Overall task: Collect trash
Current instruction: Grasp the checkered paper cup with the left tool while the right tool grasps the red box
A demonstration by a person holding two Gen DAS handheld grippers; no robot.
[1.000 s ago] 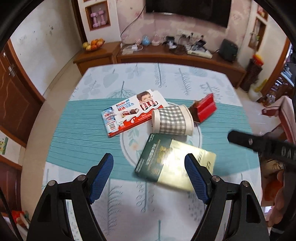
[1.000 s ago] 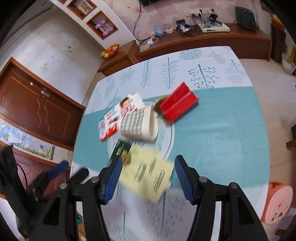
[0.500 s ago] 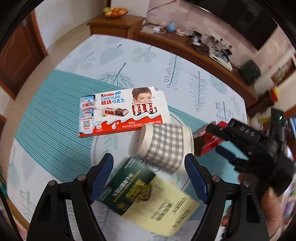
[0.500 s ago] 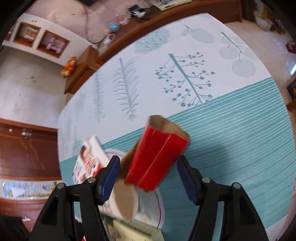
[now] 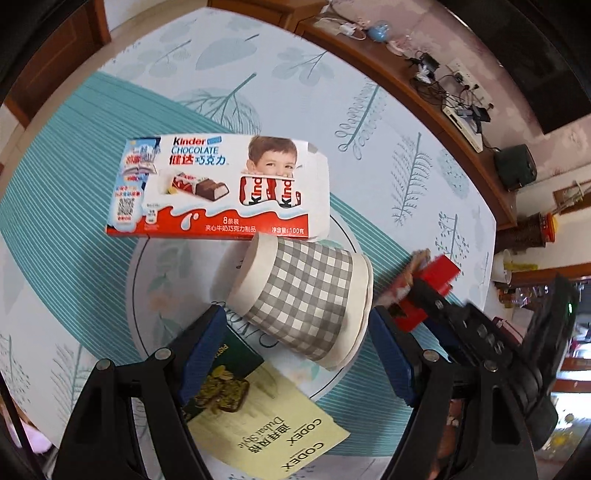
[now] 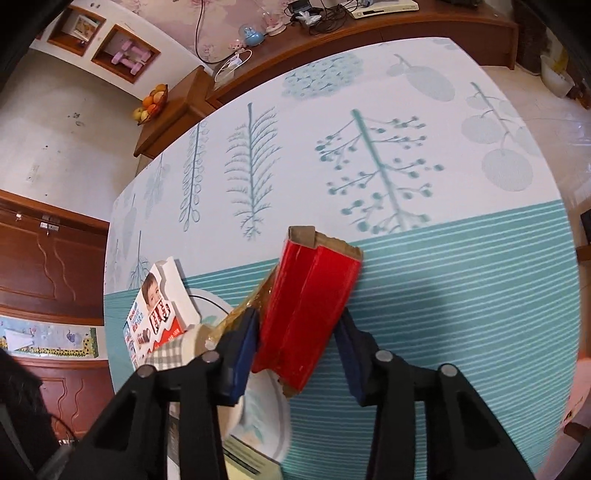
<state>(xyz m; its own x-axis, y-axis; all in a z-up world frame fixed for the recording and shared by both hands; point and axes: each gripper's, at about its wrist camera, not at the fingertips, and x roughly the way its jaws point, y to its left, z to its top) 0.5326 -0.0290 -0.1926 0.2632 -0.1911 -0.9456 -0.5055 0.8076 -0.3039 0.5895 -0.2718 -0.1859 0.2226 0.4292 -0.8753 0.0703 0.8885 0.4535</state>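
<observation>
A grey checked paper cup (image 5: 306,299) lies on its side on the table, between the fingers of my open left gripper (image 5: 295,354); its base end sits in the gap. A Kinder chocolate box (image 5: 221,184) lies flat beyond it. A green and yellow box (image 5: 258,417) lies under the left gripper. My right gripper (image 6: 299,350) has its jaws around a red cardboard box (image 6: 306,306), both pads against its sides; this box (image 5: 428,291) also shows right of the cup in the left wrist view.
The table wears a white and teal leaf-print cloth (image 6: 461,295). A wooden sideboard (image 6: 369,33) with cables and devices runs along the far wall. A fruit bowl (image 6: 151,103) stands on a cabinet at the left. An orange stool lies off the table's right edge.
Both grippers have moved forward and down. The left now straddles the checked cup. The right has narrowed its jaws onto the red box.
</observation>
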